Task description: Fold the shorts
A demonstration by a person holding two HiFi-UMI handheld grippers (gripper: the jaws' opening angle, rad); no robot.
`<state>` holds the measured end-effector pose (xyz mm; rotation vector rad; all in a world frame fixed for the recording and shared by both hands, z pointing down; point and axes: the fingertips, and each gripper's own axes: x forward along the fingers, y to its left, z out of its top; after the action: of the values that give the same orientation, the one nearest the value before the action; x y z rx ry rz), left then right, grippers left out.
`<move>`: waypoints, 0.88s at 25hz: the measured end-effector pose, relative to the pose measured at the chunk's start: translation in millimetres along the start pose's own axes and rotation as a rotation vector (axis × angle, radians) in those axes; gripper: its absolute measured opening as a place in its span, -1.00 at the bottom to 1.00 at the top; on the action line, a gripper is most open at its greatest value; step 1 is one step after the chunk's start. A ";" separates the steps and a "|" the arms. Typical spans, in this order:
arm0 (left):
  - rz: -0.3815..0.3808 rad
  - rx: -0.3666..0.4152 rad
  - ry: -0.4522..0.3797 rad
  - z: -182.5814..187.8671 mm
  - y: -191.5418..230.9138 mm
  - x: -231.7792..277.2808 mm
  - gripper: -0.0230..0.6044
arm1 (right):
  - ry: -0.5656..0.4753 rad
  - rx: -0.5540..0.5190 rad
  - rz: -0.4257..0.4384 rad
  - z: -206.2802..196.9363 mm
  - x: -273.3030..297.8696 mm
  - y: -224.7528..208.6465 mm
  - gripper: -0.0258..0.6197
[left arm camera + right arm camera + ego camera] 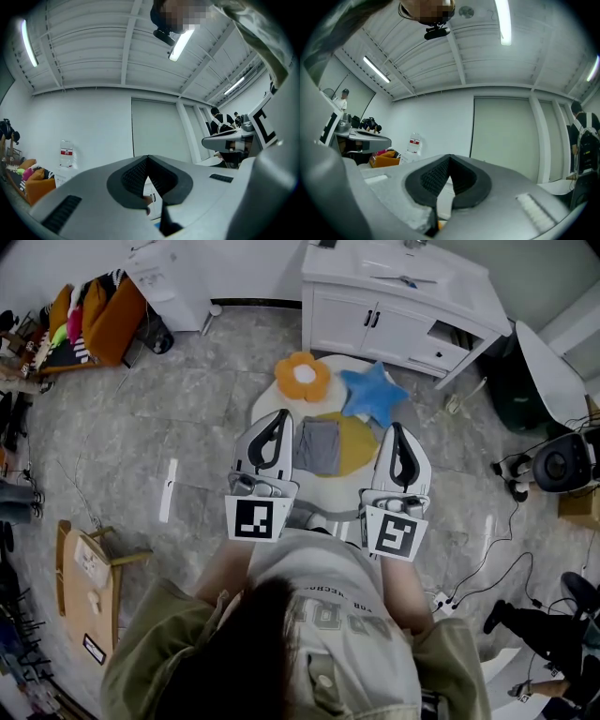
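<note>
In the head view the grey shorts (318, 446) lie as a small folded rectangle on a round white table (266, 401), partly over a yellow round cushion (357, 442). My left gripper (280, 415) is held above the table's left side, level with the shorts and to their left. My right gripper (396, 427) hovers to the right of the shorts. Both are held close to the person's chest and point forward, clear of the cloth. In the left gripper view the left gripper (148, 157) has its jaws together with nothing between them, and the right gripper (450, 157) looks the same in its own view.
An orange flower cushion (303, 377) and a blue star cushion (373, 393) rest on the table's far side. A white cabinet (394, 310) stands behind. A wooden stool (89, 576) is at the left, cables and a black device (562, 463) at the right.
</note>
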<state>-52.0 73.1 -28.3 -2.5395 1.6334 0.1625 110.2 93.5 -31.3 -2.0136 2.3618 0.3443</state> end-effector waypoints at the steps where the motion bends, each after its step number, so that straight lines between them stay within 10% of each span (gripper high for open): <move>1: -0.001 0.001 0.002 -0.2 -0.9 -0.6 -0.90 | 0.003 -0.011 -0.003 -1.0 -1.1 -1.3 -0.92; 22: -0.007 0.006 0.009 -3.0 -9.7 -0.8 -0.90 | -0.010 0.012 0.015 2.1 -0.7 2.9 -0.92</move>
<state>-43.5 77.3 -24.8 -2.5450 1.6252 0.1455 107.2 94.9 -32.8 -1.9856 2.3684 0.3393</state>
